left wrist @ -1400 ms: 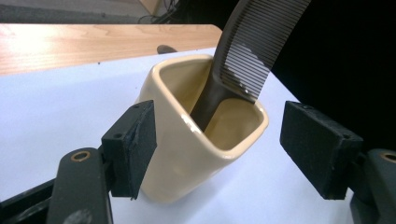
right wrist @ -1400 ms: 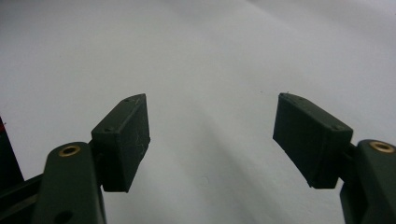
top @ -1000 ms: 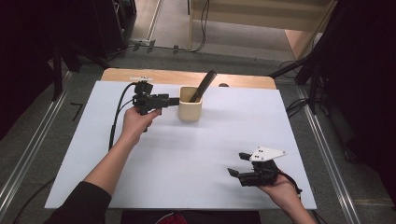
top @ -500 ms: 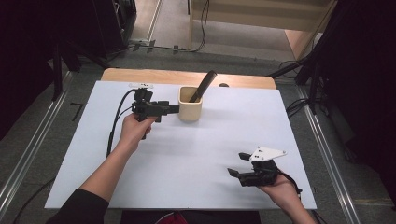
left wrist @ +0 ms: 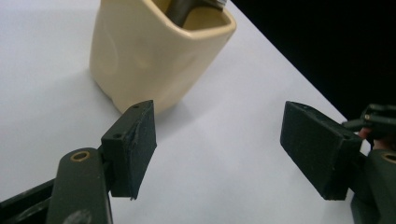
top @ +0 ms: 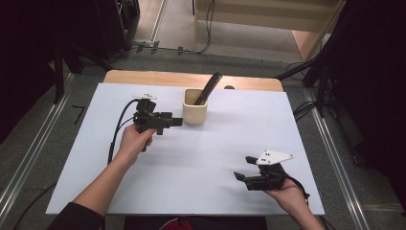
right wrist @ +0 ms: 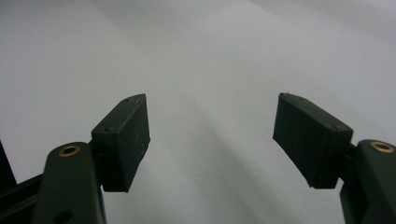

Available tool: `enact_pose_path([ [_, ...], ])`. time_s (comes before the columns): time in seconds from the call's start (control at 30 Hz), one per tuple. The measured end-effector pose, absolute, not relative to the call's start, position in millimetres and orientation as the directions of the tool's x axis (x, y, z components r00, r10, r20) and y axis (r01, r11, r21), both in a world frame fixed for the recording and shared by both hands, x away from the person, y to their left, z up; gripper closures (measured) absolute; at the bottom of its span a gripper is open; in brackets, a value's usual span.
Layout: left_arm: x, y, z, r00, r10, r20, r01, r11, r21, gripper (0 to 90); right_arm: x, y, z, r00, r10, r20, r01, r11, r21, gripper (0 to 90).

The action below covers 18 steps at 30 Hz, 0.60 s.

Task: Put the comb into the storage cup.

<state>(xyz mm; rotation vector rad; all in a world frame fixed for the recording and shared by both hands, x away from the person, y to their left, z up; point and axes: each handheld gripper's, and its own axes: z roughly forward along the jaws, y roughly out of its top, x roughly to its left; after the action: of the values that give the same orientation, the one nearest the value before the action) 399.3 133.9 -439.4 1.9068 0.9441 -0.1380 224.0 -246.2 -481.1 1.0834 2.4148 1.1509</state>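
Observation:
A cream cup (top: 195, 114) stands at the back middle of the white table, with a dark utensil (top: 208, 88) leaning out of it. My left gripper (top: 176, 121) points right, just off the cup's near left side, open with nothing between its fingers. In the left gripper view the cup (left wrist: 154, 51) sits ahead and left of the wide jaws of the left gripper (left wrist: 219, 140), and the utensil (left wrist: 187, 7) pokes from its mouth. My right gripper (top: 243, 168) rests low at the near right, open over the bare table; the right gripper view shows the right gripper (right wrist: 212, 140) holding nothing.
The white sheet (top: 201, 163) covers the table, with a strip of bare wood (top: 143, 76) along the far edge. A black cable (top: 117, 129) trails from the left gripper. Dark stands and floor cables ring the table. The right gripper (left wrist: 378, 121) appears at the left gripper view's right edge.
My left hand has drawn its gripper back toward the person, from level with the cup's side to just off its near left corner. The right hand and the cup have stayed put.

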Motion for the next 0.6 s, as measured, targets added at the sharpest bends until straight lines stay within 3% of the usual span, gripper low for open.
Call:
enact_pose_path([
  [0.6, 368, 146, -444, 0.713, 0.523, -0.467, 0.65, -0.242, 0.72, 27.8, 227, -247, -483, -0.681, 0.725, 0.099, 0.537, 0.404, 0.74, 25.3],
])
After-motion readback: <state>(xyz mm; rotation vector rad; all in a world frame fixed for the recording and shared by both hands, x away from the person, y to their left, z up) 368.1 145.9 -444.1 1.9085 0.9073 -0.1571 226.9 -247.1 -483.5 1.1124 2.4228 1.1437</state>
